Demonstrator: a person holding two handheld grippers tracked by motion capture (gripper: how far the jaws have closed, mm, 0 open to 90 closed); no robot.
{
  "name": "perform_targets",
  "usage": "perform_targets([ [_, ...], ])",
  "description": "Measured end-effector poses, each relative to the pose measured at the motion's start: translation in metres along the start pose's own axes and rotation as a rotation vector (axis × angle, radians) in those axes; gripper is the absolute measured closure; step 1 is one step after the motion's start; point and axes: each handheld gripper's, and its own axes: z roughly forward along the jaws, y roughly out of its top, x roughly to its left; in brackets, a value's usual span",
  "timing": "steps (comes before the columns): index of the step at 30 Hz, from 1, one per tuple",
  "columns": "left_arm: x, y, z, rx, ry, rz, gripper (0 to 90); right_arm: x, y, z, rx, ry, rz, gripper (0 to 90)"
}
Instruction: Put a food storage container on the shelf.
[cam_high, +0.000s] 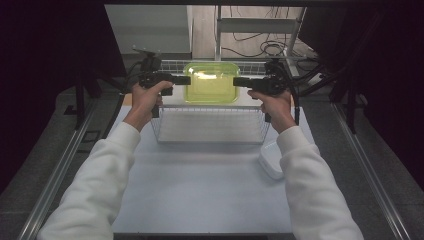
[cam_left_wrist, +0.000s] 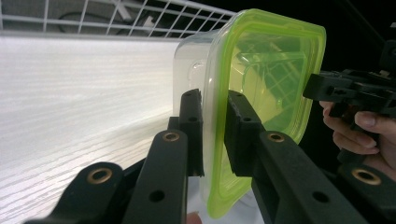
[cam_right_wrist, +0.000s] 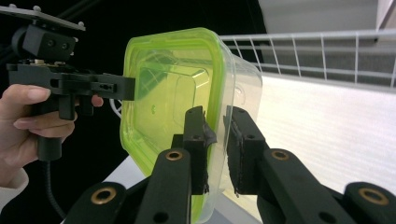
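Observation:
A clear plastic container with a lime-green lid (cam_high: 210, 82) hangs over the far half of a white wire basket (cam_high: 210, 125), held from both sides. My left gripper (cam_high: 186, 80) is shut on its left rim, and the green lid edge (cam_left_wrist: 266, 70) sits pinched between the left gripper's (cam_left_wrist: 212, 100) jaws. My right gripper (cam_high: 236, 81) is shut on the opposite rim, with the right gripper's (cam_right_wrist: 217, 116) pads on either side of the lid edge and the clear wall (cam_right_wrist: 168, 84). Across the container, each gripper view shows the other hand's gripper (cam_left_wrist: 327, 88) (cam_right_wrist: 116, 86).
The basket stands at the back of a white tabletop (cam_high: 200, 185). A white lidded box (cam_high: 271, 160) lies on the table by the basket's front right corner, under my right forearm. Metal rails run along both table sides, and cables lie on the floor behind.

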Motion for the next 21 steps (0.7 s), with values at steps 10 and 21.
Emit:
perform_targets([
  [10,0.023,0.008,0.017,0.017,-0.027,-0.096,77.6,-0.021,0.0,0.018,0.027,-0.009,0.128,76.6],
  [21,0.037,0.011,0.03,0.007,-0.03,-0.142,72.7,-0.04,-0.001,0.037,-0.004,-0.021,0.254,70.4],
])
